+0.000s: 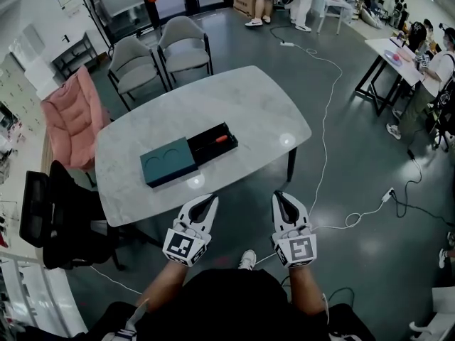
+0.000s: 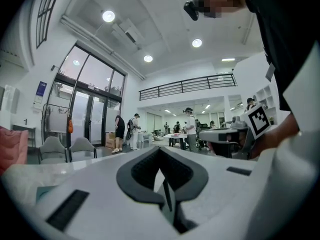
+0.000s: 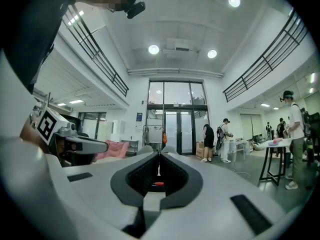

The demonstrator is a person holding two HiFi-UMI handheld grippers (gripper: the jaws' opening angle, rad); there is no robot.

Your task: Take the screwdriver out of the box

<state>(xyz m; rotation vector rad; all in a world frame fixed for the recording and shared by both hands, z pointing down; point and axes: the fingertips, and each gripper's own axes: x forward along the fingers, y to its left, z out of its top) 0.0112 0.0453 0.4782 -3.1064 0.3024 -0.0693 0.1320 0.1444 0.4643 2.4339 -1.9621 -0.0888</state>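
Well, both tools sit just off the near edge of the table (image 1: 270, 112), short of the work. The left gripper (image 1: 208, 200) has its jaws pressed together with nothing between them, and the right gripper (image 1: 280, 197) is likewise closed tight and empty. Holding them shut and level looks like a plain carrying posture, since neither is near enough to grasp anything. The box (image 1: 186, 153) lies toward the left of the tabletop, with its teal lid (image 1: 168, 161) slid to the near-left so the black tray is bared at the far-right end. In that tray lies the screwdriver (image 1: 216, 140), orange handle toward the right, not yet touched. With the lid half off, the tool is open to a clear reach from the right. The right gripper view frames the orange handle straight between its jaws, which suggests that hand is lined up to make the pick; its jaws would have to part first
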